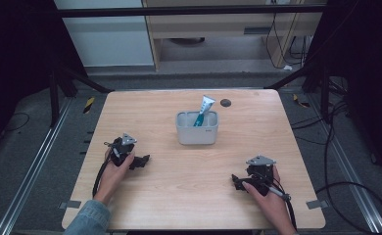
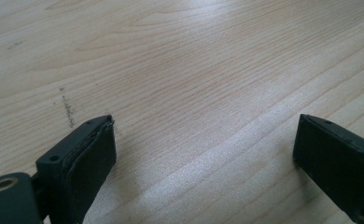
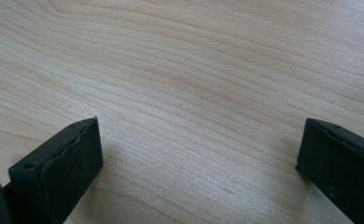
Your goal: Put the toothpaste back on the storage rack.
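Note:
A grey rectangular holder (image 1: pixel 197 128) stands at the middle of the wooden table (image 1: pixel 189 171), with a white and teal toothpaste tube (image 1: pixel 203 110) leaning upright inside it. My left gripper (image 1: pixel 144 160) rests low on the table at the left, held by a hand, its tips toward the centre. In the left gripper view that gripper (image 2: pixel 203 154) is open with bare wood between its jaws. My right gripper (image 1: pixel 235 180) lies near the front right, pointing left. The right gripper view shows it (image 3: pixel 199 158) open too, with nothing between the jaws.
A small dark round disc (image 1: pixel 225 102) lies on the table behind the holder. Beyond the table's far edge are a floor, cables (image 1: pixel 336 142) at the right and furniture at the back. Metal rails (image 1: pixel 37 161) run along both sides.

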Tool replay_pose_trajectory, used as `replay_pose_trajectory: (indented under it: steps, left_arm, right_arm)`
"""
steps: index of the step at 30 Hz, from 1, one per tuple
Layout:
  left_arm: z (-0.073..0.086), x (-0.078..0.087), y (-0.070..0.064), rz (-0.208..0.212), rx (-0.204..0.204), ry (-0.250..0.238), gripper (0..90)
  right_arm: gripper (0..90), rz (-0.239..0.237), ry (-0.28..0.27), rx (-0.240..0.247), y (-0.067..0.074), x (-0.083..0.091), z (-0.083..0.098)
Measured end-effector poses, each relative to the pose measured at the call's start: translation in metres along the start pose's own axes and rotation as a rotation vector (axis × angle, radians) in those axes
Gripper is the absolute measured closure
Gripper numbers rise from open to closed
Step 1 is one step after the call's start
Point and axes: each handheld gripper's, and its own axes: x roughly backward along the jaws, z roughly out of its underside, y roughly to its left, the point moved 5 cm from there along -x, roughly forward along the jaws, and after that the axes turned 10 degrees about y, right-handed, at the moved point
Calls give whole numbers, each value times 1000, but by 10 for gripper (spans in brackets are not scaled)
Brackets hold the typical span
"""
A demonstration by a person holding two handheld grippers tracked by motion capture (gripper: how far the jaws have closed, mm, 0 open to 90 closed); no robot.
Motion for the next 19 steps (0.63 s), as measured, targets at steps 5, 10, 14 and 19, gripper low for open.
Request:
replay_pose_trajectory:
  steps: [5,10,14,19]
  left_arm:
    - [2,-3,2,17,23,-25,25]
    - [1,-3,3,16,23,-21,13]
    - [1,-4,2,14,27,-20,8]
    - [1,-4,3,13,31,-18,0]
  right_arm:
    - [4,0,0,0,0,0,0]
    - [4,0,0,0,0,0,0]
    - [4,0,0,0,0,0,0]
    - [4,0,0,1,0,0,0]
